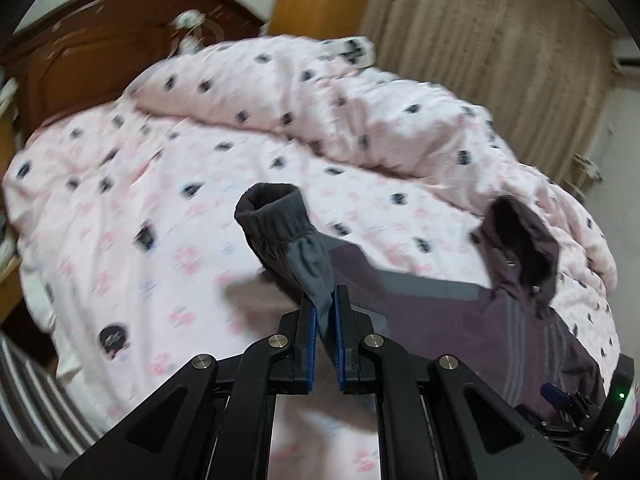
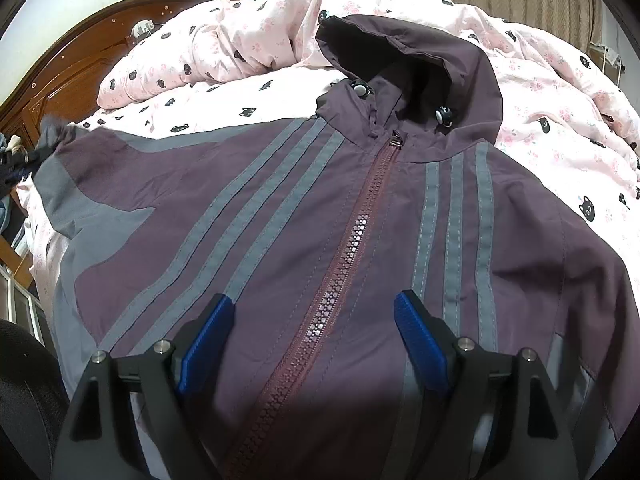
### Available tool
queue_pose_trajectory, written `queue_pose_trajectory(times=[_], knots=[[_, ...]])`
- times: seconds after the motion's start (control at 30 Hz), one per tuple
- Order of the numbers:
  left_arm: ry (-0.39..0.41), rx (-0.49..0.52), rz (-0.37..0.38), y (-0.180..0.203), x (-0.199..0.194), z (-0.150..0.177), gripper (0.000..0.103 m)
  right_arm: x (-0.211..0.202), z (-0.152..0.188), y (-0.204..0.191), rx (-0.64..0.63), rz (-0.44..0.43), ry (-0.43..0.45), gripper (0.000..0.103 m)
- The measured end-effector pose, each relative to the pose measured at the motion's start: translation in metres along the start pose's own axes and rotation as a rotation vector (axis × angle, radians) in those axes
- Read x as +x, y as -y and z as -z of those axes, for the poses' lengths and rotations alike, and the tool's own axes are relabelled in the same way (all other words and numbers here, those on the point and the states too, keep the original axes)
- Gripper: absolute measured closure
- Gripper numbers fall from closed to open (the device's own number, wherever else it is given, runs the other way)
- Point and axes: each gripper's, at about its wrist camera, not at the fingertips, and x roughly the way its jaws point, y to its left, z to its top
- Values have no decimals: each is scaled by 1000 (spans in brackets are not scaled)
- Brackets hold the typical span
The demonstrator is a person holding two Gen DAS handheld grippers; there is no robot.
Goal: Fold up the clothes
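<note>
A purple hooded jacket with grey stripes and a zipped front lies face up on the bed. Its hood points toward the headboard. My left gripper is shut on the grey fabric of the jacket's sleeve just behind the dark elastic cuff, holding it lifted above the sheet. In the right wrist view the left gripper appears far left at the stretched-out sleeve end. My right gripper stands open over the lower chest, its blue pads either side of the zipper, nothing between them.
A pink bedsheet with dark cat prints covers the bed. A bunched pink duvet lies behind the jacket. The brown wooden headboard is at the back left, a beige curtain at the back right. A striped item sits below the bed's left edge.
</note>
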Motion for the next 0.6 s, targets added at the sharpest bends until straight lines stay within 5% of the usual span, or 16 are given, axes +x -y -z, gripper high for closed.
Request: queue_pose_trajectory(times=[0.37,0.43,0.6], knots=[[-193,-382,53,-76,31,23,89,1,0,0,3,0,-1,18],[-176,-433,47,-87,27,25,76,1,0,0,2,0,-1,18],[6,-371,-2,-81,-4,15,76,1,0,0,2,-1,-3,18]])
